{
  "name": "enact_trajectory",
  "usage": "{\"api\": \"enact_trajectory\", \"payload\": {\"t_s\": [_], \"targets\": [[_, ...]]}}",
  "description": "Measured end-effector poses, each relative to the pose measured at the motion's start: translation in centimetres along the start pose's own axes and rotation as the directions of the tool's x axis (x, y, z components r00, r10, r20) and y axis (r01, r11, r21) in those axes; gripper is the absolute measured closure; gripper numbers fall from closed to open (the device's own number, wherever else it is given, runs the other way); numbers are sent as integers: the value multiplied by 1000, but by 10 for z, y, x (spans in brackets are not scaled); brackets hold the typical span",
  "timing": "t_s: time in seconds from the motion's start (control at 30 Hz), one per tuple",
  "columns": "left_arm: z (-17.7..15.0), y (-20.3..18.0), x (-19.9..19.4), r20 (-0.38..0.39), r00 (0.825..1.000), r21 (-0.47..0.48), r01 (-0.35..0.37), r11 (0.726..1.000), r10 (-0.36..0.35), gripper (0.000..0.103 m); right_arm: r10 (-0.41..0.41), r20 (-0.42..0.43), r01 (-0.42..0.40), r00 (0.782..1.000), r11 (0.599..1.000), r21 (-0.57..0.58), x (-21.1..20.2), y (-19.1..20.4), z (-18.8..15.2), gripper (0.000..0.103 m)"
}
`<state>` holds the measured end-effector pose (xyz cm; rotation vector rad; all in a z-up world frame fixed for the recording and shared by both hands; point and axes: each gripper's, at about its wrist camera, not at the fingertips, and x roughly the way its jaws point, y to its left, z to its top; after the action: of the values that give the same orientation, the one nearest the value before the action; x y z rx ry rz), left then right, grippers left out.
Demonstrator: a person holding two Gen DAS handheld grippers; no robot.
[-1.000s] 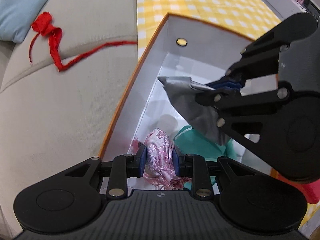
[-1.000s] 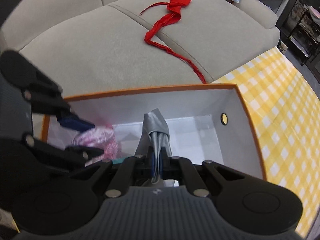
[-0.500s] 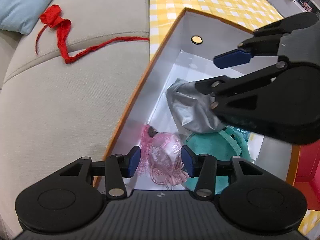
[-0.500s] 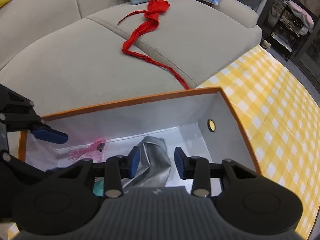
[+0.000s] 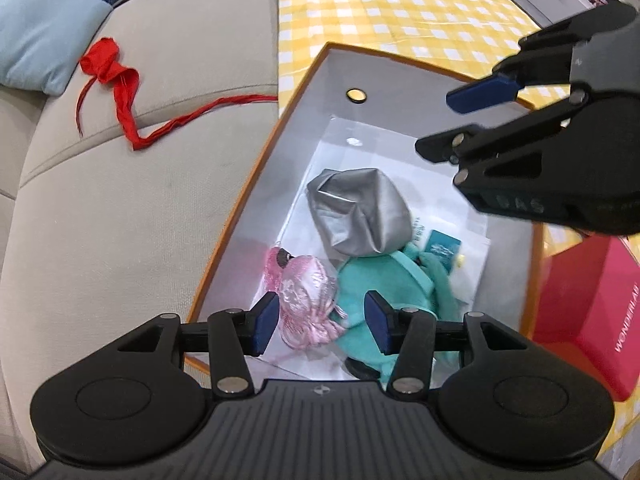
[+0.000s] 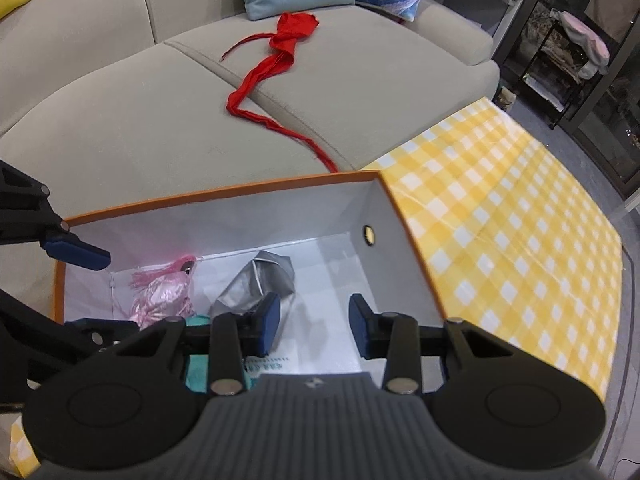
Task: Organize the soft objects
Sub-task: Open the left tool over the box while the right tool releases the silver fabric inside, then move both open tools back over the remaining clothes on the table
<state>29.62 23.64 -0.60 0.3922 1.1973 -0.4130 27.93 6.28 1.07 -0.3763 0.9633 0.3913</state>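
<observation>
Both drops are in: the left gripper (image 5: 320,322), jaws opening, and right gripper (image 6: 314,326) have let go and hang empty over the orange-rimmed box (image 5: 256,184), pink pouch (image 5: 308,300) by its sofa-side wall and silver pouch (image 5: 360,212) mid-floor (red ribbon (image 6: 280,56) waits on the sofa (image 6: 120,120)).

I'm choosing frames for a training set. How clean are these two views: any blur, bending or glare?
Left wrist view: the black right gripper is slightly motion-blurred, the orange-rimmed white box bows from fisheye. Right wrist view: the red fabric strip looks soft on the beige sofa; no strong glare.
</observation>
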Motion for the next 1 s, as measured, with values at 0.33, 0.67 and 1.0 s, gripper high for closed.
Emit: {"api": "enact_trajectory", "payload": {"t_s": [0.33, 0.67, 1.0], "targets": [[-4, -41, -37, 17, 999, 60, -34, 998, 33, 44, -37, 48, 37, 998, 999, 4, -62, -21, -23, 66], [4, -91, -86, 65, 996, 144, -74, 987, 65, 40, -82, 94, 79, 992, 996, 39, -124, -50, -52, 66], [13, -154, -119, 102, 991, 231, -104, 967, 82, 38, -119, 131, 107, 984, 990, 94, -175, -88, -89, 65]]}}
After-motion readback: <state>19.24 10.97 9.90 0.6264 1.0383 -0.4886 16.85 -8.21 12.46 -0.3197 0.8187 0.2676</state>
